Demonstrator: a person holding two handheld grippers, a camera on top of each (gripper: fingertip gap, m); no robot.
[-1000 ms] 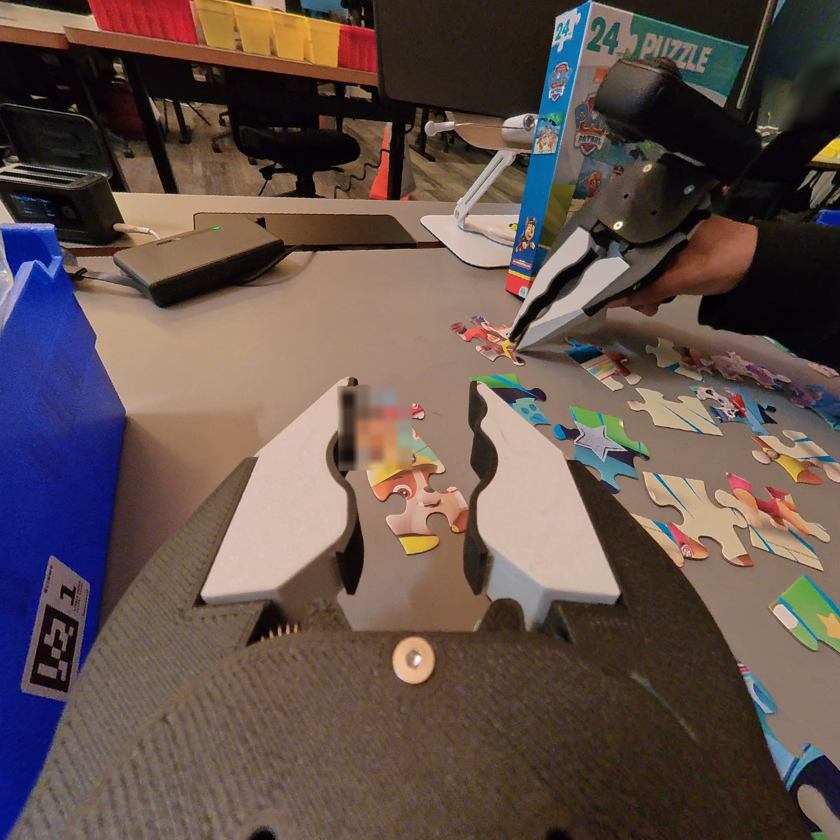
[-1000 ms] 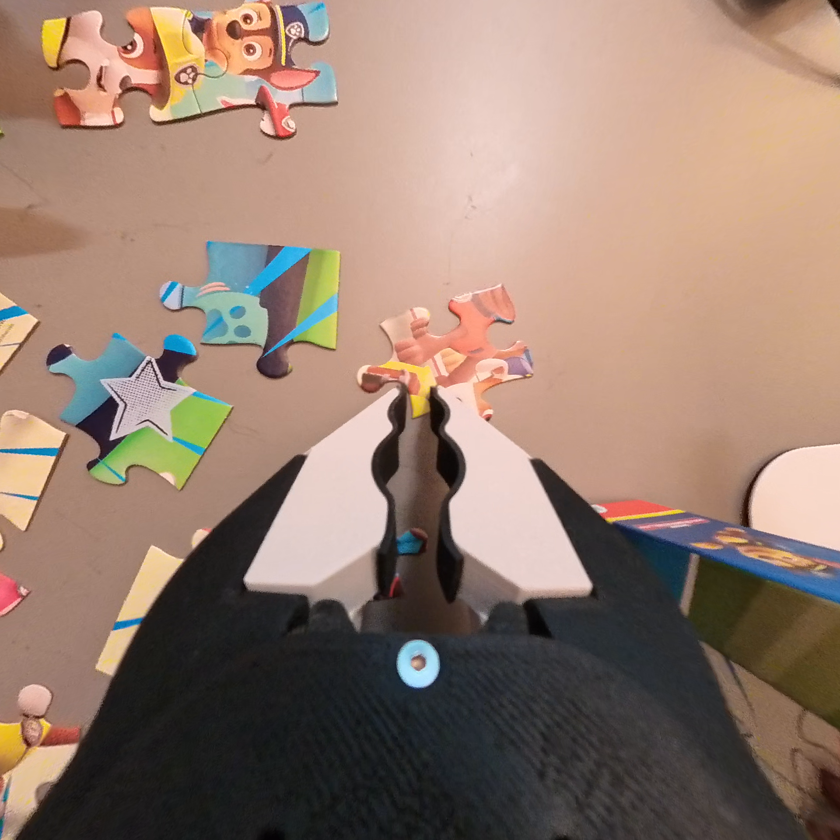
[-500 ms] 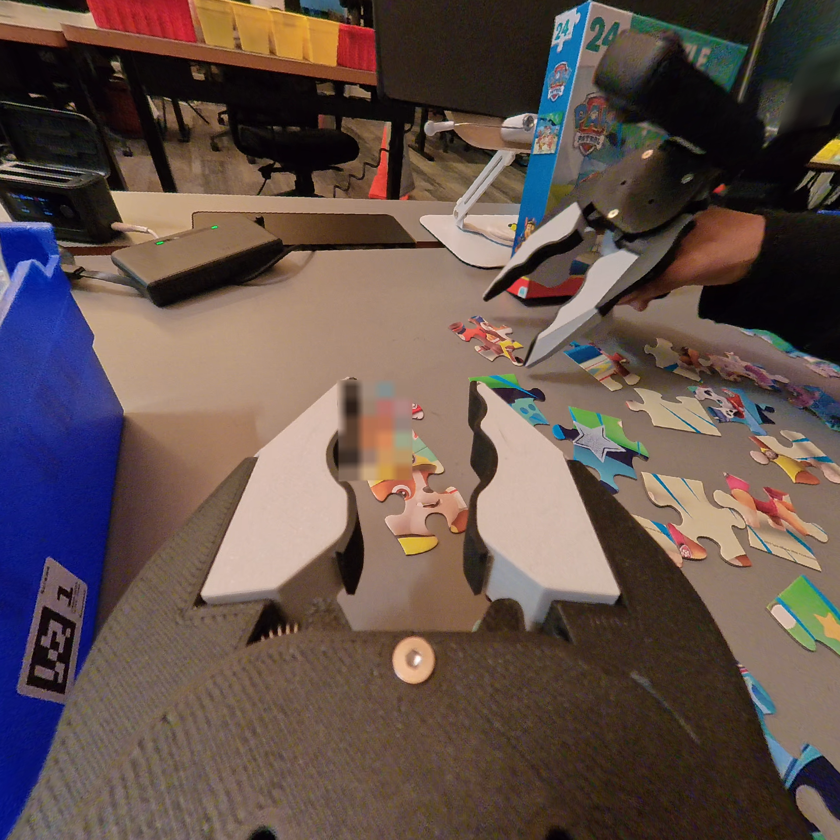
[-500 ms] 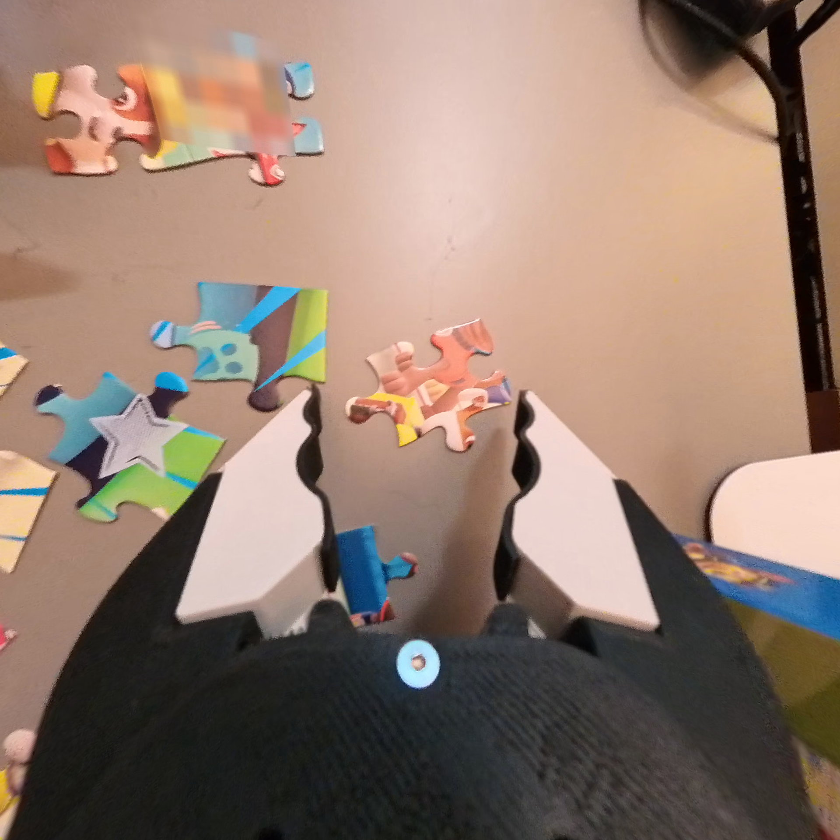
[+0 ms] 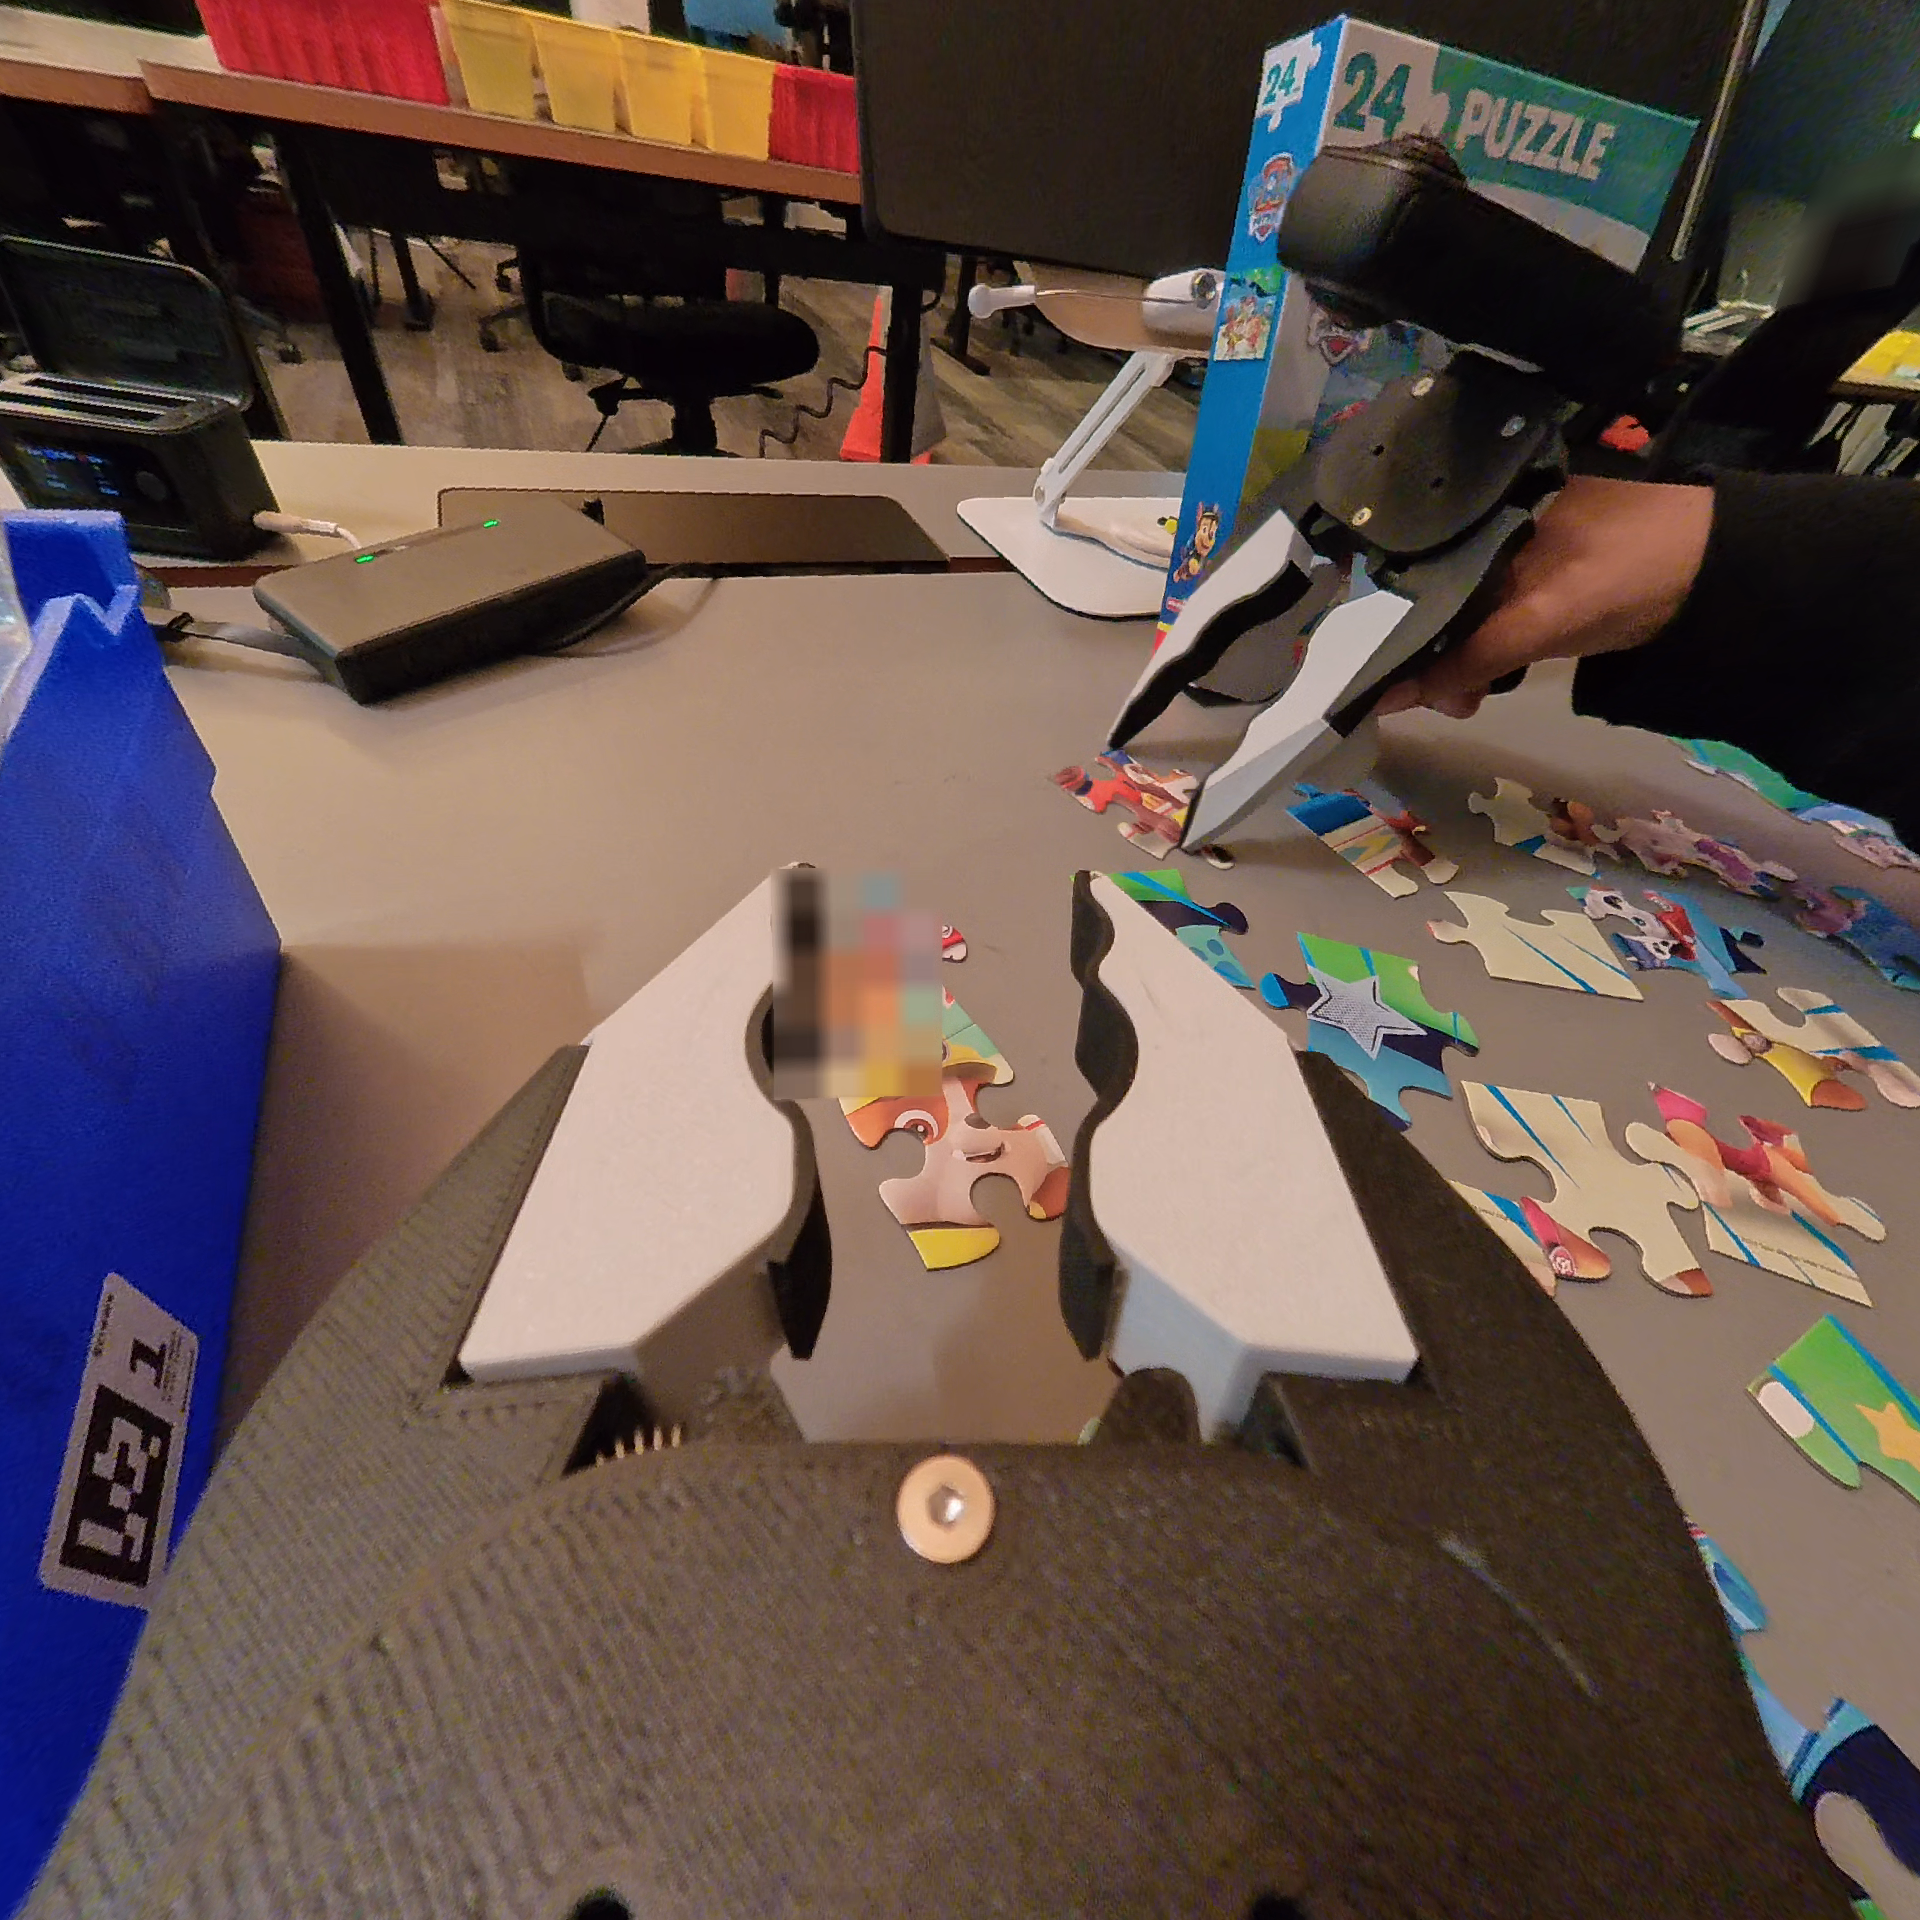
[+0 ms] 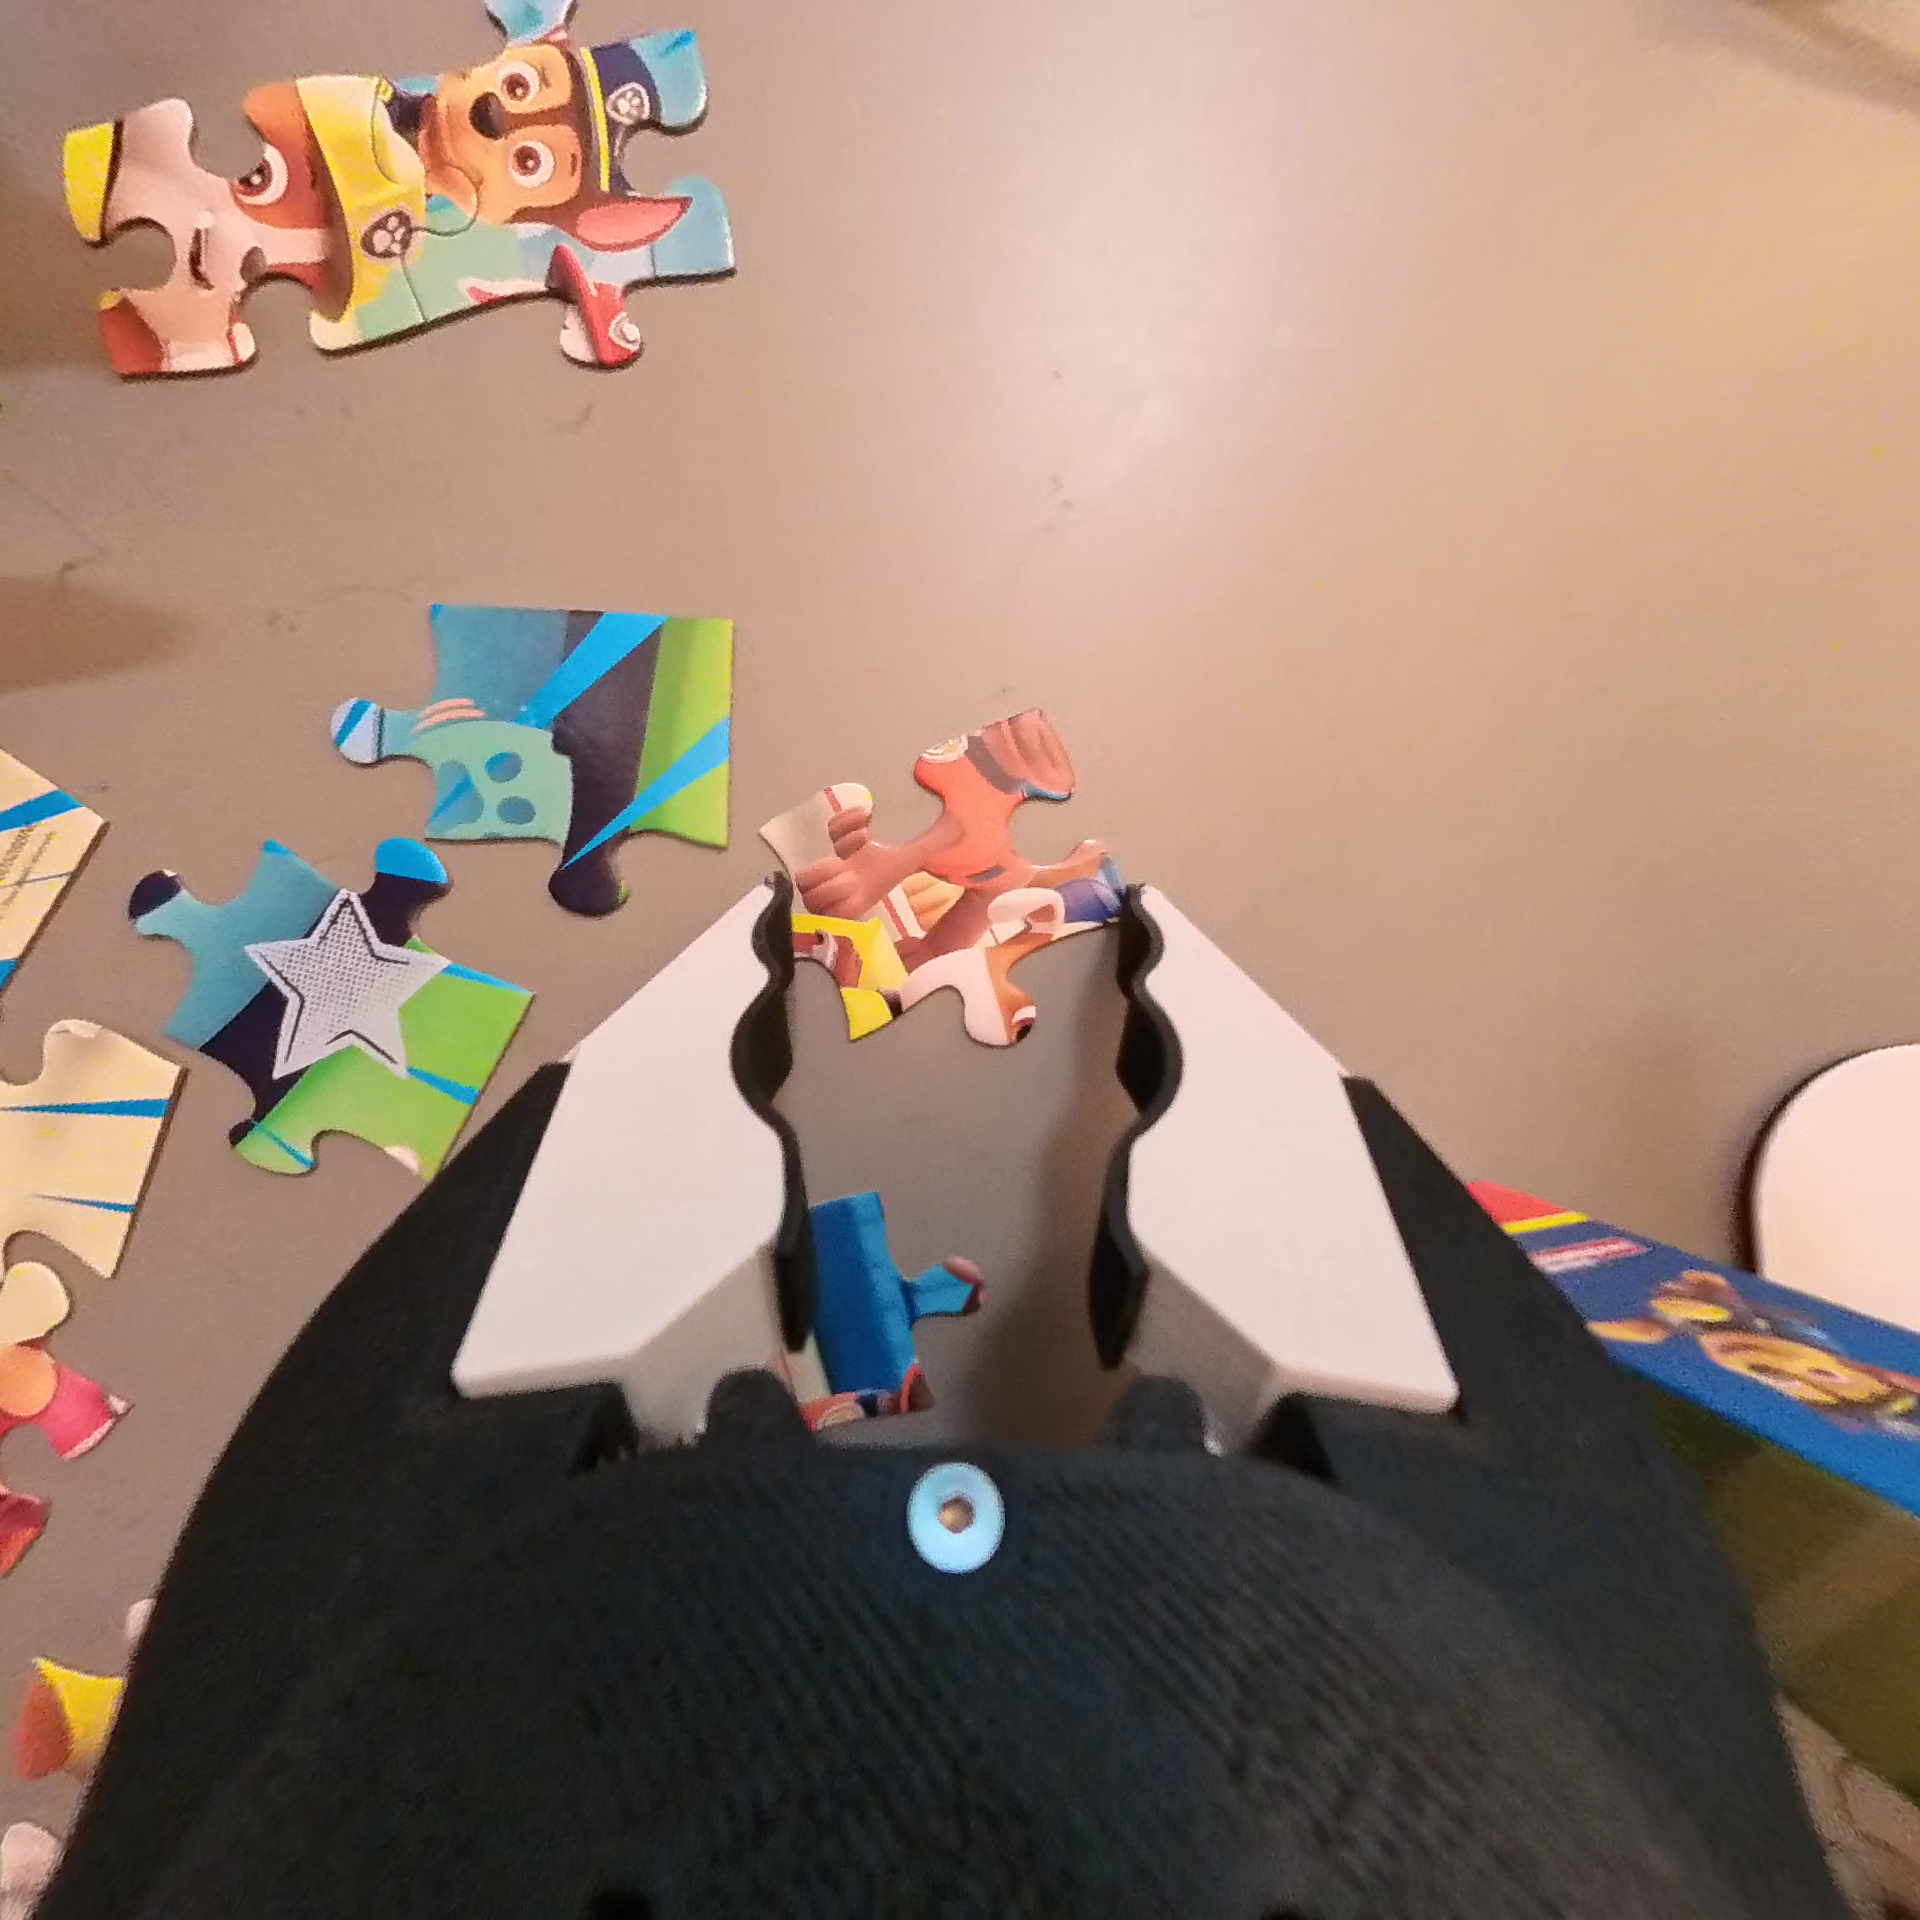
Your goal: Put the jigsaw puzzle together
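- Straddling an orange puzzle piece (image 6: 940, 883) flat on the grey table (image 6: 1351, 520), the right gripper (image 6: 951, 899) is spread, fingertips at its edges, seemingly positioned for pinching.
- Left gripper (image 5: 935, 883) hangs spread, empty, over two joined pieces (image 5: 956, 1143) nearer.

Grey table (image 6: 1351, 520) scattered with bright cartoon puzzle pieces: one orange, red and yellow (image 6: 935, 894); one teal, navy and lime with a dotted silver star (image 6: 332, 997). Blue bin (image 5: 104, 935). Blue-and-teal puzzle box (image 5: 1455, 135).
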